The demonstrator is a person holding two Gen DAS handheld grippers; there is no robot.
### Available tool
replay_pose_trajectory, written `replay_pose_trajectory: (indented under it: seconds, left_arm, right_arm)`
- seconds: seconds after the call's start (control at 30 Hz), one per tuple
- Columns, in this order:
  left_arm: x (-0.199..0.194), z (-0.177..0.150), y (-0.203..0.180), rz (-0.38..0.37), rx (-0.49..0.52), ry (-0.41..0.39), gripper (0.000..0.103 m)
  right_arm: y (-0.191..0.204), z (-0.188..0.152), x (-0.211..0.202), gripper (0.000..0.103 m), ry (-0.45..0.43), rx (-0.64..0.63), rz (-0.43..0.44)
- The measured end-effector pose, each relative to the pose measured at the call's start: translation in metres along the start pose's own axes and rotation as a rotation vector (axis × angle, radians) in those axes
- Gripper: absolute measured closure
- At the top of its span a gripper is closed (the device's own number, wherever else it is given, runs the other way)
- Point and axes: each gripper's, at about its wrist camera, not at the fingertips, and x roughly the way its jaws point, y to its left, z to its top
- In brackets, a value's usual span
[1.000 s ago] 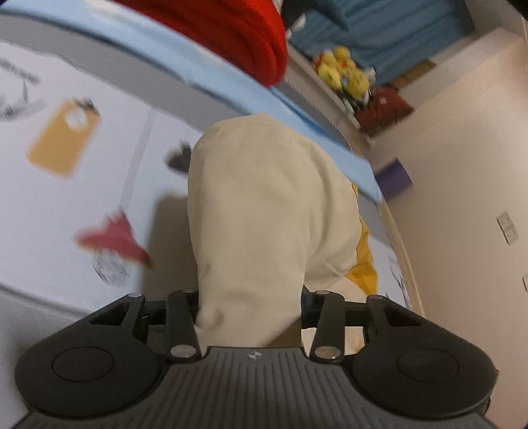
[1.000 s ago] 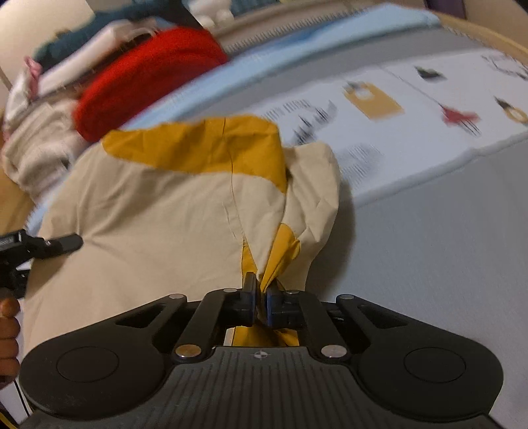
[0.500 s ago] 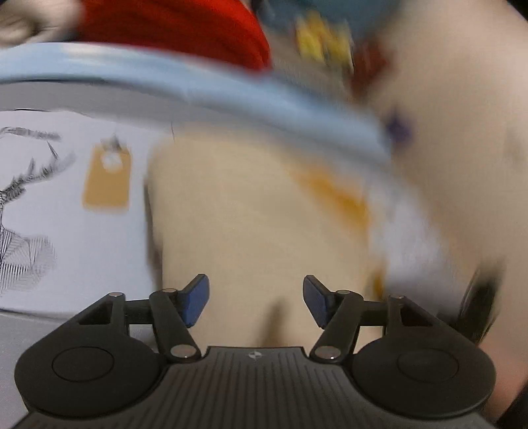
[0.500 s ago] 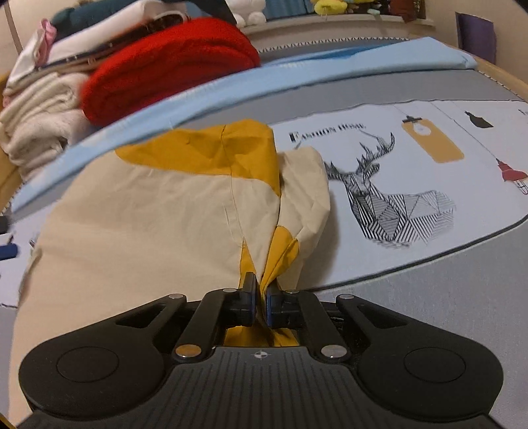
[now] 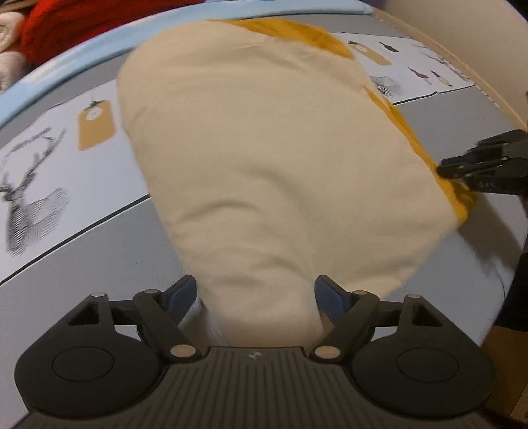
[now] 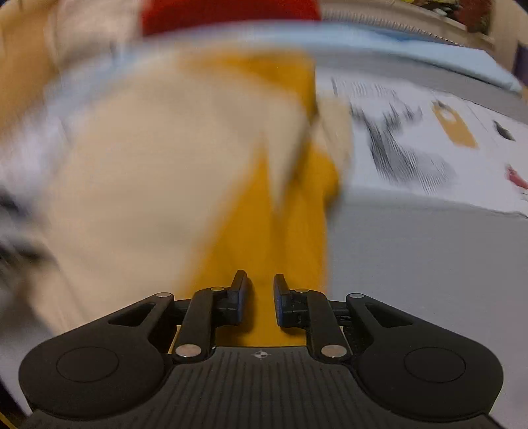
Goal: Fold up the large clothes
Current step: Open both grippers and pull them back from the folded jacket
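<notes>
The left gripper (image 5: 255,293) stands wide, its jaws having just been opening; cream cloth lies between the blue pads (image 5: 180,292) without being pinched. The right gripper (image 6: 260,298) has also just been parting, yellow cloth showing in the narrow gap, free of the pads. The garment (image 5: 264,148) is cream with mustard-yellow panels, folded into a thick, rounded bundle. It lies on the bed (image 5: 99,250), its long axis running away from the grippers toward a red sweater (image 5: 82,23).
</notes>
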Motion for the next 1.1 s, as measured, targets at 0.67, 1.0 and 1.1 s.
replay_pose_trajectory:
  seconds: [0.67, 1.0, 1.1]
  left_arm:
    - [-0.243, -0.146, -0.183, 0.270, -0.368, -0.531, 0.001]
    - [-0.216, -0.164, -0.202, 0.331, -0.342, -0.481, 0.001]
    - [-0.201, -0.161, -0.194, 0.343, -0.373, -0.461, 0.001]
  right_arm:
    - [0.058, -0.171, -0.290, 0.001, -0.715, 0.184, -0.194]
    - [0.117, -0.203, -0.293, 0.001, -0.647, 0.063, -0.171]
    - [0.116, -0.196, -0.284, 0.001, -0.625, 0.091, -0.155]
